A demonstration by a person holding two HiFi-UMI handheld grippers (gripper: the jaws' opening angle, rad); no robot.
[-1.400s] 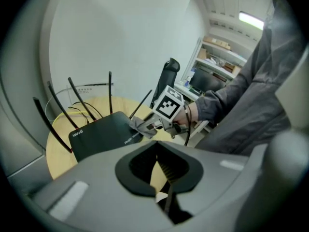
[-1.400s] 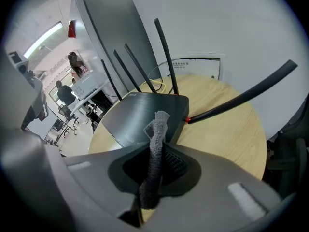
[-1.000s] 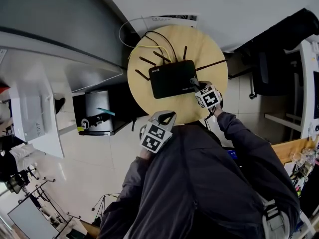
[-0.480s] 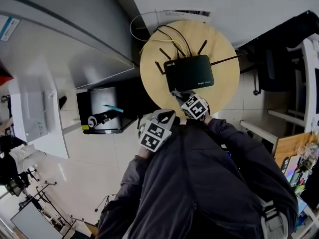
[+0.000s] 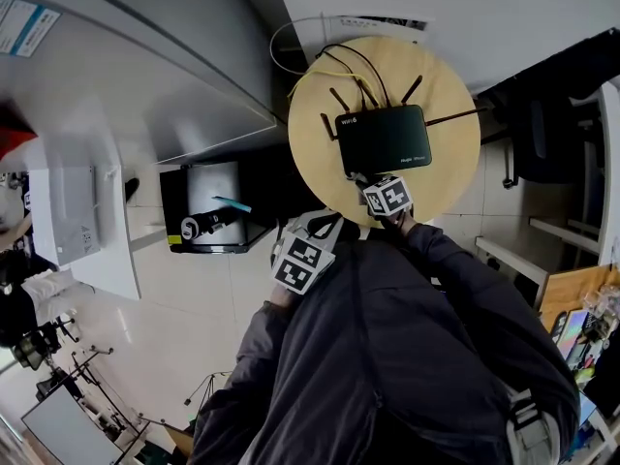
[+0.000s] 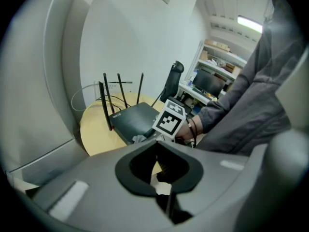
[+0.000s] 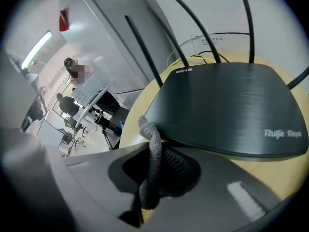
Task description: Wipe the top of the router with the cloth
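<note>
Two grippers mid-frame: clamped the right gripper (image 5: pixel 362 178) on the grey cloth (image 7: pixel 150 153) at the near edge of the router (image 5: pixel 383 139); held the left gripper (image 5: pixel 325 227) below-left, jaws seemingly pressed together.

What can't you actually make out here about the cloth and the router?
Right gripper view: two antennas of the router run off the top and right edges; how much cloth lies past the jaws is hidden by them.
Head view: the cloth is too small, largely under the right gripper.
</note>
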